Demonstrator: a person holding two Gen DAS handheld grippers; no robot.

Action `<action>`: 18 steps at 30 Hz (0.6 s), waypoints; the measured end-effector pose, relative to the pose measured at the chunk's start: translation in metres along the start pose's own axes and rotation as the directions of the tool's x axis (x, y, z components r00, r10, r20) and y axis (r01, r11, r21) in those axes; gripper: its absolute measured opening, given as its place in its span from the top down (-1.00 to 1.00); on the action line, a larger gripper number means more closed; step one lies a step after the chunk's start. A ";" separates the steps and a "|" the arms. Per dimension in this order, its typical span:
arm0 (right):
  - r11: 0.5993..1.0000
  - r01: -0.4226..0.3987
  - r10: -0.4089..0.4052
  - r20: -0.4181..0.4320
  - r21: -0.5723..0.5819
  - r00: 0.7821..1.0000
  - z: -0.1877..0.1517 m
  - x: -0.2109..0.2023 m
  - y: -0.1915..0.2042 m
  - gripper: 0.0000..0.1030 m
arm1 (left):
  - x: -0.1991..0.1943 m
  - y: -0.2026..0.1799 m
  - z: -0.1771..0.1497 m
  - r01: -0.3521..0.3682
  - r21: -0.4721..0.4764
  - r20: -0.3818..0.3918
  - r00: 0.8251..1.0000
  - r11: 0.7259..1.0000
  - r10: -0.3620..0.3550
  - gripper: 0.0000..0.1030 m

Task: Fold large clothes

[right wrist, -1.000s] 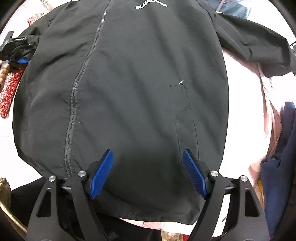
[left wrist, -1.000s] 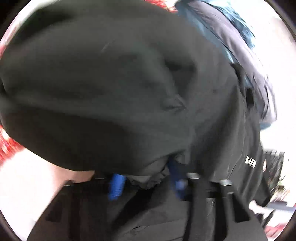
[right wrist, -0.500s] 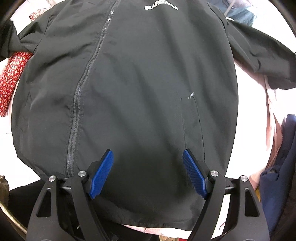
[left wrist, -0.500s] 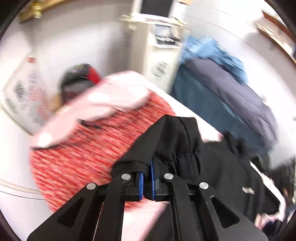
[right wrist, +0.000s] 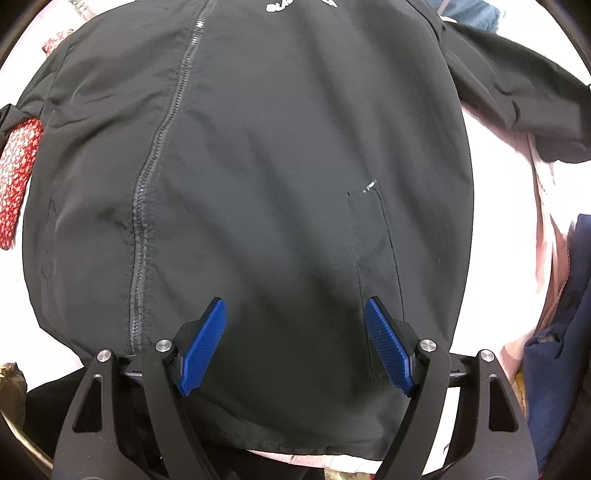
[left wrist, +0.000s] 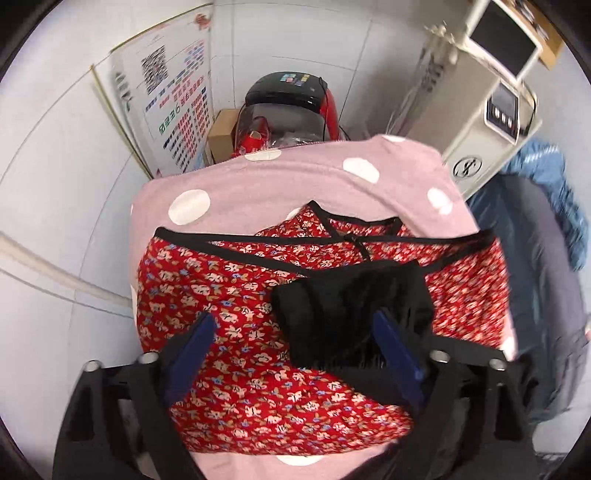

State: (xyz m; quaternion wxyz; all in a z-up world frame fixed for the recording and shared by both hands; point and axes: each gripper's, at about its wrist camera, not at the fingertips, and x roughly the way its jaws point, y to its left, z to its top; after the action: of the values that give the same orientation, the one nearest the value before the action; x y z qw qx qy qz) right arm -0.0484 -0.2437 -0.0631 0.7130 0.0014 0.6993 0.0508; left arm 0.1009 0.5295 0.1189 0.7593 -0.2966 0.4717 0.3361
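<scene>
Jacket (right wrist: 258, 177), black and zipped up, lies spread flat and fills most of the right wrist view, its zipper (right wrist: 147, 206) running from 12 o'clock down toward 7 o'clock and white lettering (right wrist: 299, 4) at the top edge. One sleeve (right wrist: 517, 107) stretches out toward 2 o'clock. The right gripper (right wrist: 295, 347) hangs over the jacket's lower part with its blue pads (right wrist: 202, 347) wide apart and nothing pinched between them; whether the tips touch the cloth cannot be told.

In the left wrist view, the left gripper (left wrist: 295, 354) is opening, its pads spread wide. A bunched black sleeve end (left wrist: 351, 314) sits between them, close against the pad at 4 o'clock, lying on a red flowered dress (left wrist: 240, 369). Under the dress is a pink cloth with white dots (left wrist: 295, 173). A dark blue garment (left wrist: 535, 277) hangs at 3 o'clock, and a red and black appliance (left wrist: 288, 103) stands at 12 o'clock.
</scene>
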 end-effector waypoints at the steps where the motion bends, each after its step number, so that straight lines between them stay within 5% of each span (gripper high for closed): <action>1: 1.000 -0.006 0.006 -0.004 0.005 1.000 0.002 0.006 -0.007 -0.50 | -0.007 0.003 0.000 0.000 -0.011 0.012 1.000 1.000 0.000 -0.76; 5: 1.000 -0.018 0.018 -0.013 0.026 1.000 0.008 0.008 -0.012 -0.49 | -0.034 0.000 -0.008 -0.007 0.008 0.095 0.995 1.000 0.006 -0.78; 9: 0.998 -0.042 0.043 -0.014 0.045 0.999 0.019 0.009 -0.018 -0.49 | -0.055 -0.039 -0.040 0.031 0.165 0.136 0.989 0.986 -0.054 -0.80; 13: 0.997 -0.059 0.060 -0.011 0.055 0.998 0.028 0.011 -0.020 -0.50 | -0.058 -0.102 -0.112 0.071 0.413 0.086 0.989 0.908 -0.117 -0.80; 18: 0.997 -0.063 0.063 -0.004 0.051 0.998 0.029 0.009 -0.025 -0.50 | -0.049 -0.171 -0.231 0.214 0.613 -0.091 0.975 0.761 -0.201 -0.80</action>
State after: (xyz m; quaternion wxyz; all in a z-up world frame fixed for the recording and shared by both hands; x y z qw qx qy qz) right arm -0.0174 -0.2662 -0.0728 0.7089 0.0415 0.7019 0.0553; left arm 0.1010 0.2387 0.0993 0.8421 -0.0848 0.5274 0.0738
